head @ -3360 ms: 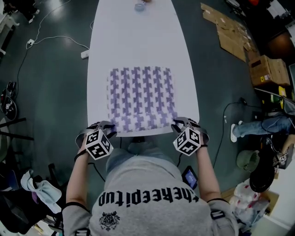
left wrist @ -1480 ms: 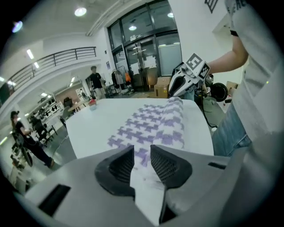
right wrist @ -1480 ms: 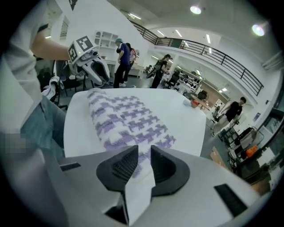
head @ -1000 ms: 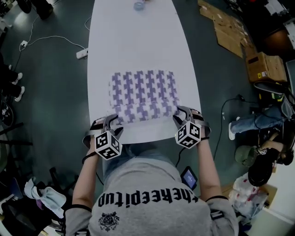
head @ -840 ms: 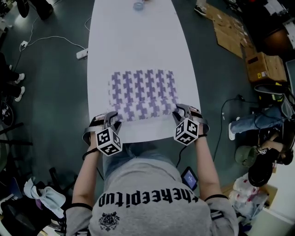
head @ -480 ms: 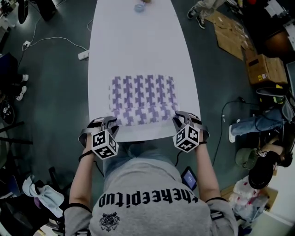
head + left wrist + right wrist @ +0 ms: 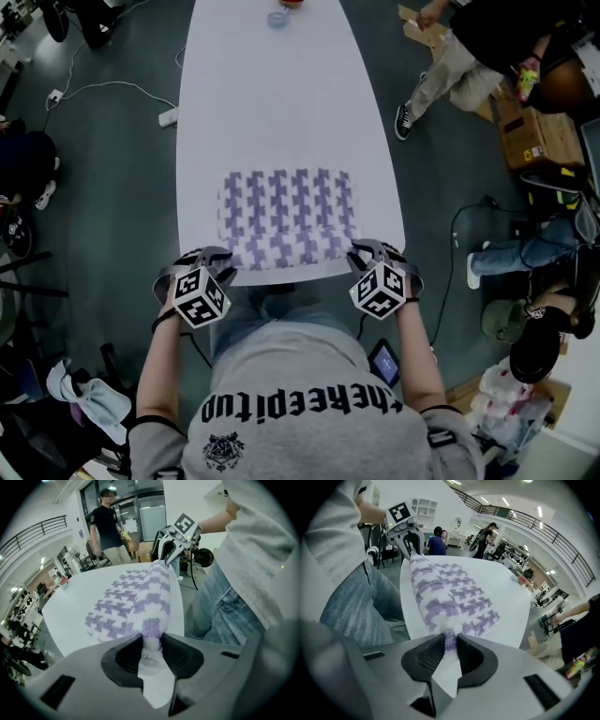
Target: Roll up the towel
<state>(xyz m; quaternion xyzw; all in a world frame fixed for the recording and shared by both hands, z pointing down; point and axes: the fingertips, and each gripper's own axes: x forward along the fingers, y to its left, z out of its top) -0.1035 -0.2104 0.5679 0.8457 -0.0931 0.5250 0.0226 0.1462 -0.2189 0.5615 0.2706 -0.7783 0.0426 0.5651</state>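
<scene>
A purple-and-white patterned towel (image 7: pixel 289 211) lies on the white table (image 7: pixel 281 94), its near edge doubled over into a thick fold. My left gripper (image 7: pixel 221 259) holds the fold's left end and my right gripper (image 7: pixel 360 251) its right end. In the left gripper view the left gripper (image 7: pixel 150 641) pinches the towel (image 7: pixel 140 597) between its pads. In the right gripper view the right gripper (image 7: pixel 450 644) clamps the towel (image 7: pixel 450 592) the same way. Both pairs of jaws have just been closing, with the towel between them.
A small blue object (image 7: pixel 278 18) sits at the table's far end. A person (image 7: pixel 450 56) walks on the floor at the upper right, near cardboard boxes (image 7: pixel 539 141). A power strip and cable (image 7: pixel 169 116) lie on the floor at the left. The table's near edge touches my body.
Both grippers have closed on the ends of the towel's near fold, and the left one has risen a little. A person has walked into view at the upper right.
</scene>
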